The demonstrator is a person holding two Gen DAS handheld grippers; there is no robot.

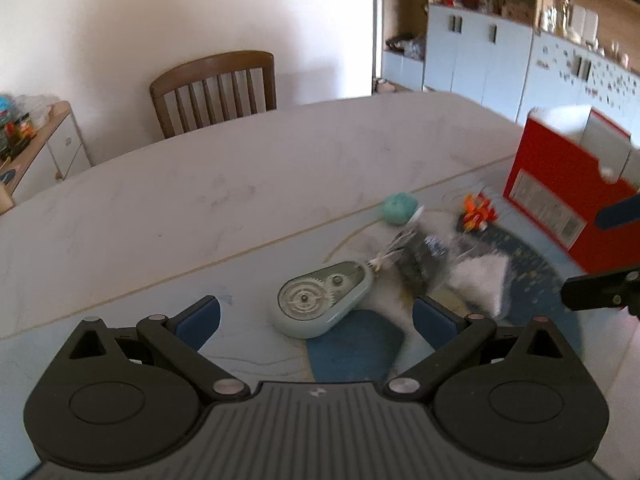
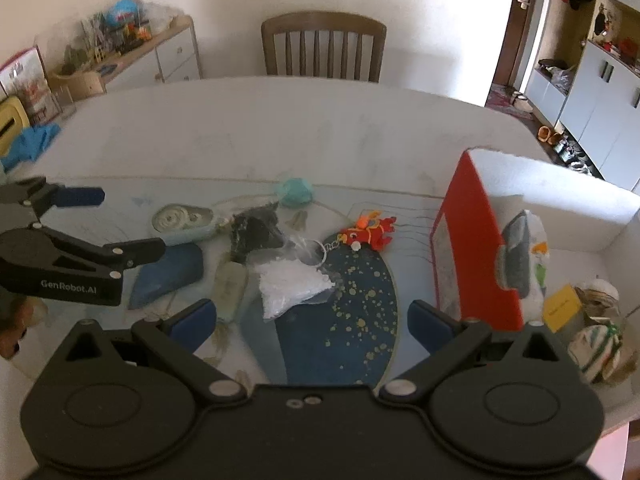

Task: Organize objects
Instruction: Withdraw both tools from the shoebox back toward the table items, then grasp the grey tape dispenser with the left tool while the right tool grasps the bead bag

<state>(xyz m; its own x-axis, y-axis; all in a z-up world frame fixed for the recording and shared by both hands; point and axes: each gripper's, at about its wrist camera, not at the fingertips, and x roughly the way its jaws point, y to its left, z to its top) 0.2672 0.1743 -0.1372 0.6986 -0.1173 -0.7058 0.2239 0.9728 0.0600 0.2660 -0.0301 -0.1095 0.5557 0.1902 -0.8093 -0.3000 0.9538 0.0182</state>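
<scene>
Left gripper (image 1: 316,312) and right gripper (image 2: 312,322) being held agape, empty, over table (image 2: 280,136). Tape dispenser (image 1: 322,300), bag (image 2: 294,290), keychain (image 2: 370,232) lying on mat (image 2: 360,300). Red box (image 2: 476,248) holding rolled cloths (image 2: 600,348). Chair (image 2: 324,46) standing behind.

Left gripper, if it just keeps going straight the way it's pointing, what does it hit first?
Most likely the pale green correction tape dispenser. It lies on the table between the open fingers of the left gripper. Depth is hard to judge through the fisheye, so it might pass just over it.

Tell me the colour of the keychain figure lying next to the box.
The keychain figure is red with orange accents, clearest in the right wrist view.
</scene>
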